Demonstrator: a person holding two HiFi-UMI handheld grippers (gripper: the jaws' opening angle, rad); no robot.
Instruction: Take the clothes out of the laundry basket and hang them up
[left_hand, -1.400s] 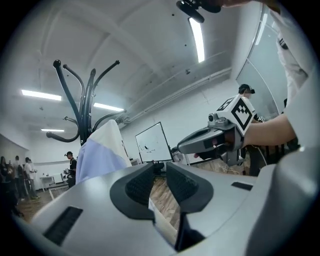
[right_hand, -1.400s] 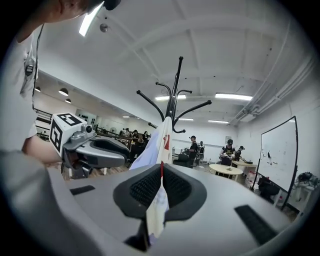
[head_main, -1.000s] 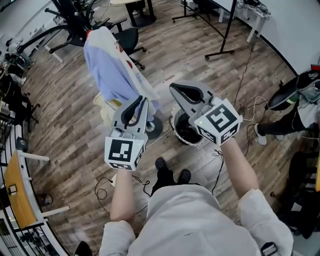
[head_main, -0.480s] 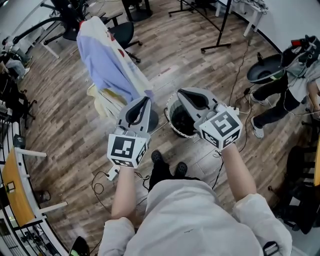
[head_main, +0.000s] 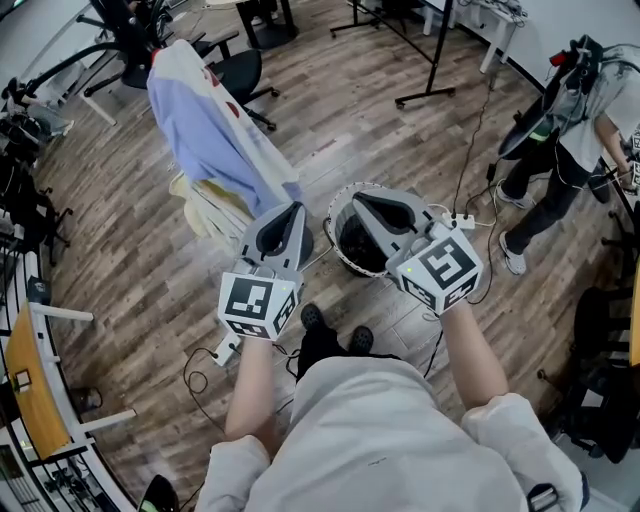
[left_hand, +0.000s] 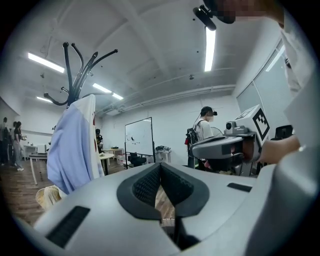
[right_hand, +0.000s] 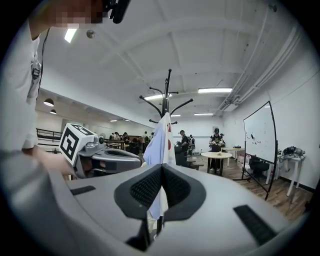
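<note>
One pale blue and white garment (head_main: 215, 130) hangs on the black coat stand (left_hand: 76, 80), ahead and left of both tongs. Just under the right tongs (head_main: 362, 203) sits the round white mesh laundry basket (head_main: 333, 228), dark inside. The left tongs (head_main: 288, 212) have just been closing on nothing. Both pairs are clenched and empty, so any grab means reopening.

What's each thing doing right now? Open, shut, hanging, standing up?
Left grey gripper: just closed, shut, empty.
Right grey gripper: shut, empty.
Blue-and-white garment: hanging on black coat stand.
White round laundry basket: upright on wooden floor, dark inside.
</note>
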